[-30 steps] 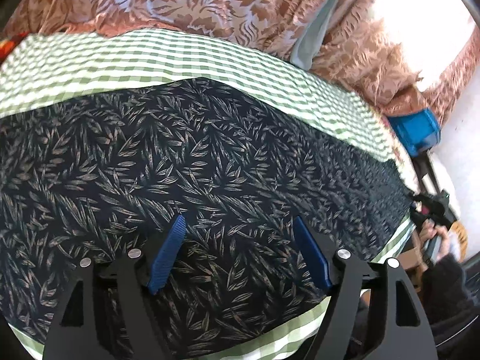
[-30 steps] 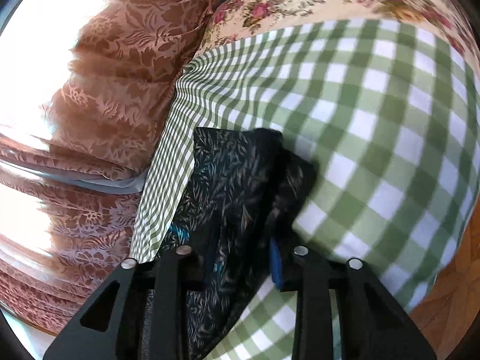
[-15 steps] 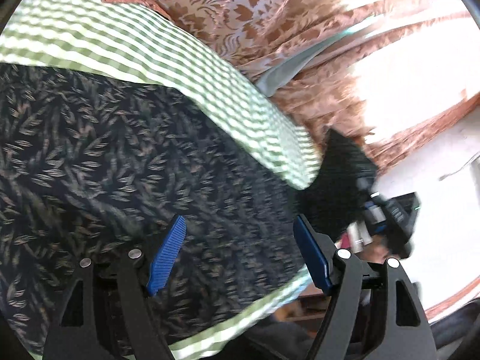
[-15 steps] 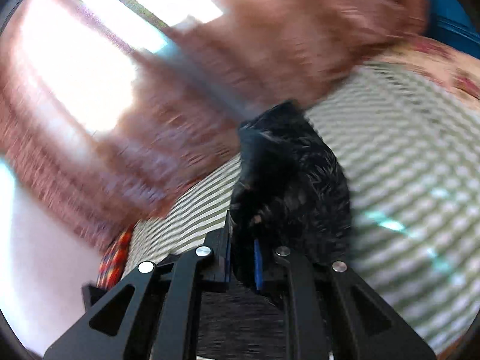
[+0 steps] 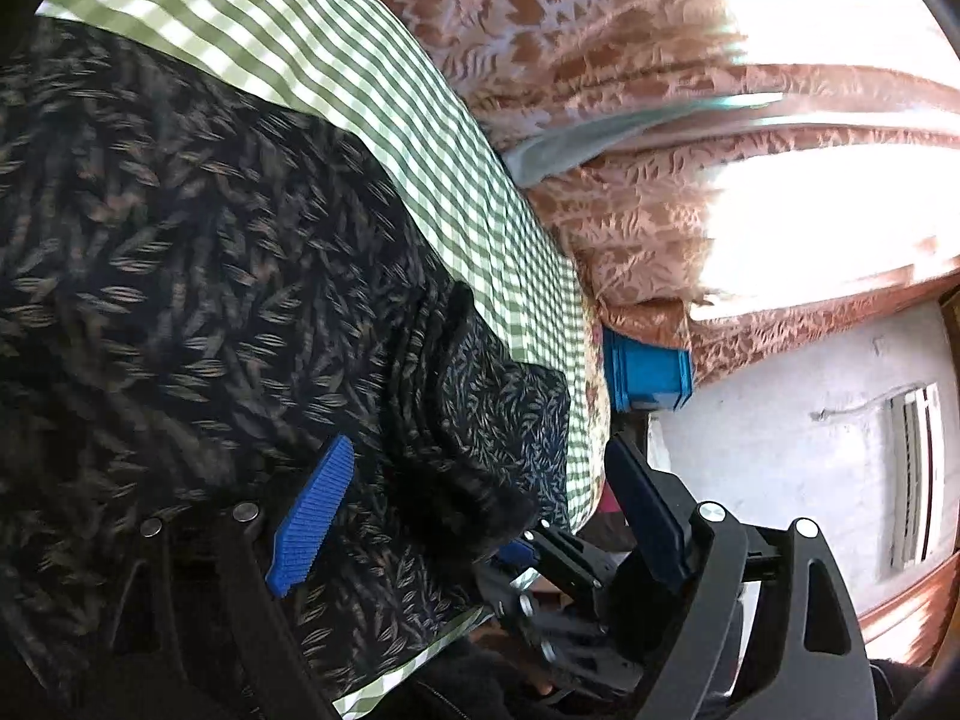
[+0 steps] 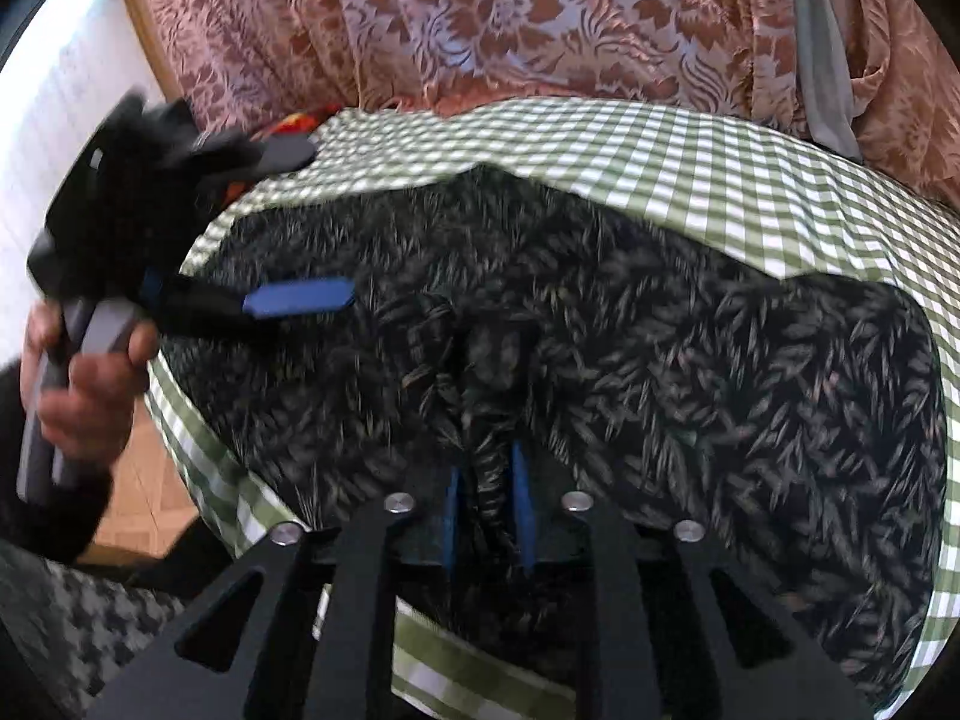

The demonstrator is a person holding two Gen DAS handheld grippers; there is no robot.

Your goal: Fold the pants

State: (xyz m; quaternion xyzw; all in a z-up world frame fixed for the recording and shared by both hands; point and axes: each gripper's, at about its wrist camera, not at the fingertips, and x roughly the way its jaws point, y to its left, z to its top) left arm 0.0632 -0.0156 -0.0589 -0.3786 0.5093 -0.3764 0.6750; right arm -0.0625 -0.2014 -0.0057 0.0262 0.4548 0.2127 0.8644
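Now the leaf-print pants [image 6: 600, 324] are spread on the green-checked bedsheet [image 6: 690, 162]; a bunched fold is flanked by the opening right claw [image 6: 486, 504], while the left claw [image 5: 474, 516], at nine o'clock, is spreading wider, empty.

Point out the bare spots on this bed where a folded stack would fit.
Bare gingham sheet runs as a strip between the pants and the curtain, and as a narrow band along the near edge. The middle is crowded: pants cover it, with both grippers over them.

Pants [image 6: 600, 324] on checked cloth [image 6: 690, 168], curtain [image 6: 510, 18] seemingly behind
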